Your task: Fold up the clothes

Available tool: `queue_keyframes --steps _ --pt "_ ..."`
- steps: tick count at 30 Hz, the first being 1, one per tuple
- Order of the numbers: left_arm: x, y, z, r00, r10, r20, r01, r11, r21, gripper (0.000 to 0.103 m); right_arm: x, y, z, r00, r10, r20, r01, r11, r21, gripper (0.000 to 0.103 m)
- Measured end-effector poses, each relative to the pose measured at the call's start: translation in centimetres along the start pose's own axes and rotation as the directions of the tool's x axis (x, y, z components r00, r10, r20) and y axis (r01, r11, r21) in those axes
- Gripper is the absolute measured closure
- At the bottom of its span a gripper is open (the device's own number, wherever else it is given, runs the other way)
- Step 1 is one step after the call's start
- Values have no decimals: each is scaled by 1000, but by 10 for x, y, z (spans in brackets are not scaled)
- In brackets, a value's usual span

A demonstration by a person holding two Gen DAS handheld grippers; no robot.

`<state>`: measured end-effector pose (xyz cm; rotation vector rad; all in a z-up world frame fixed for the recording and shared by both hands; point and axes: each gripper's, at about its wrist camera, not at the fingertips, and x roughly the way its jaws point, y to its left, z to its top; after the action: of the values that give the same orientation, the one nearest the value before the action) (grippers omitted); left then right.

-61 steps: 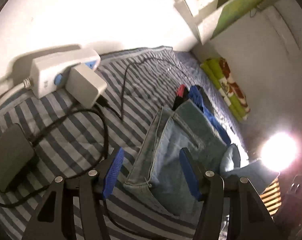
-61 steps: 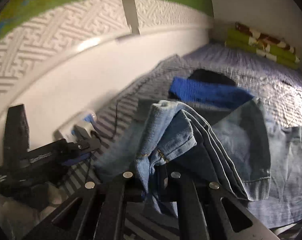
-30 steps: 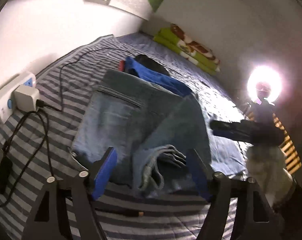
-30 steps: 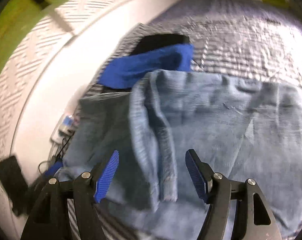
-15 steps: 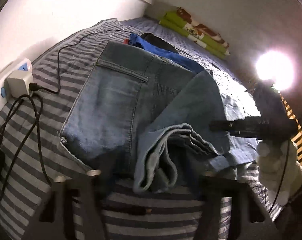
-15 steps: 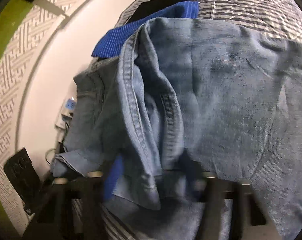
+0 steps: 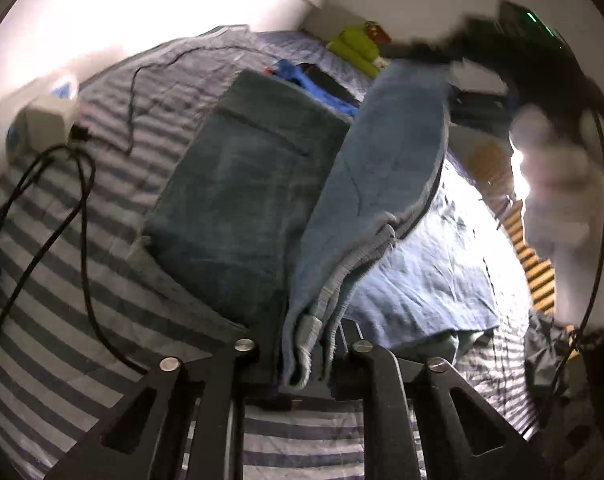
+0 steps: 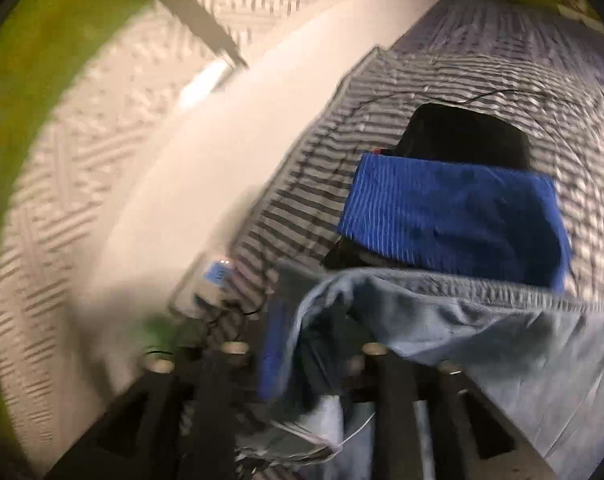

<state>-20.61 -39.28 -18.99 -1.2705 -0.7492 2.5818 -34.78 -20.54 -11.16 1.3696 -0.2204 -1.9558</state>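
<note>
Denim fills both my views: the jeans (image 7: 246,200) lie on the striped bedsheet (image 7: 62,280), one leg flat, the other lifted. My left gripper (image 7: 302,364) points steeply down at the near hem, and its jaws have just been closing; they now pinch the bunched hem edges between them. My right gripper (image 8: 302,372) is tilted downward too, higher over the bed, its picture smeared. Its jaws closed and then eased open slightly; denim is gathered between them and looks clamped.

Only the left view shows my other gripper (image 7: 481,52) raised at upper right with the leg hanging from it, plus a black cable (image 7: 82,208) and a white adapter (image 7: 42,124). Only the right view shows a folded blue garment (image 8: 453,220) clearly, with a black garment (image 8: 461,136) behind it.
</note>
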Motion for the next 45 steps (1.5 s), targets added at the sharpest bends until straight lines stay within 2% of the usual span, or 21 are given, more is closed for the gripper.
queue_keyframes --steps 3,6,9,11,13,16,17,19,23,26,27,30,32,33,35,36,37,38,40,42,45 --pt "0 12 1 999 -44 -4 43 997 -57 90 -7 1 15 1000 19 7 -19 1000 21 69" --pt "1 14 0 999 -52 -6 51 996 -72 90 -39 -7 5 998 31 56 -30 999 -22 69" --pt "-2 20 -2 996 -90 -9 88 989 -118 90 -74 -41 -27 998 6 64 -6 1000 6 65" --pt "-3 24 -3 996 -91 -15 88 987 -134 90 -99 -66 -61 991 -96 93 96 995 0 65" --pt "-3 27 -5 995 -99 -25 94 983 -156 90 -128 -99 -111 962 -238 131 243 970 -16 65" --pt "-4 27 -5 995 -91 -25 86 983 -165 90 -155 -143 -175 909 -391 142 397 918 -13 65" --pt "-4 26 -5 996 -83 -24 77 983 -164 90 -163 -162 -198 889 -440 128 442 897 12 65" --pt "-5 24 -3 997 -74 -18 69 981 -181 90 -177 -195 -237 878 -470 92 463 882 87 64" --pt "-8 15 2 999 -52 -1 51 984 -172 90 -193 -251 -288 921 -385 52 356 889 287 58" --pt "-9 15 1 1000 -31 -3 30 983 -183 90 -192 -272 -291 957 -273 96 217 896 388 55" --pt "-7 17 1 1000 -10 -8 8 982 -187 90 -190 -276 -288 959 -264 105 202 894 401 50" --pt "-3 16 -3 997 80 -20 -82 985 -149 85 -175 -284 -280 971 -222 85 165 886 434 48" --pt "-7 10 -4 991 132 -13 -133 983 -129 70 -173 -285 -278 967 -234 99 169 884 437 48" --pt "-11 5 -5 987 161 1 -160 981 -113 56 -173 -285 -279 970 -223 97 159 883 442 48" --pt "-27 -10 -7 970 233 66 -228 971 -74 48 -177 -291 -281 980 -166 110 97 880 465 48" --pt "-32 -17 -8 962 260 88 -256 965 -58 41 -180 -296 -283 984 -136 118 64 876 478 51" --pt "-39 -29 -11 948 292 122 -291 956 -33 38 -183 -298 -285 985 -117 127 40 872 488 56" --pt "-42 -40 -15 945 295 145 -296 955 -13 38 -187 -303 -288 986 -109 130 30 867 497 61" --pt "-44 -65 -23 954 259 152 -268 962 46 36 -185 -307 -289 988 -115 104 46 858 511 76" --pt "-37 -102 -34 962 233 142 -253 958 139 35 -185 -309 -291 989 -127 79 69 856 512 85" --pt "-5 -160 -46 983 166 81 -182 945 272 30 -193 -304 -289 991 -102 84 50 879 474 89"
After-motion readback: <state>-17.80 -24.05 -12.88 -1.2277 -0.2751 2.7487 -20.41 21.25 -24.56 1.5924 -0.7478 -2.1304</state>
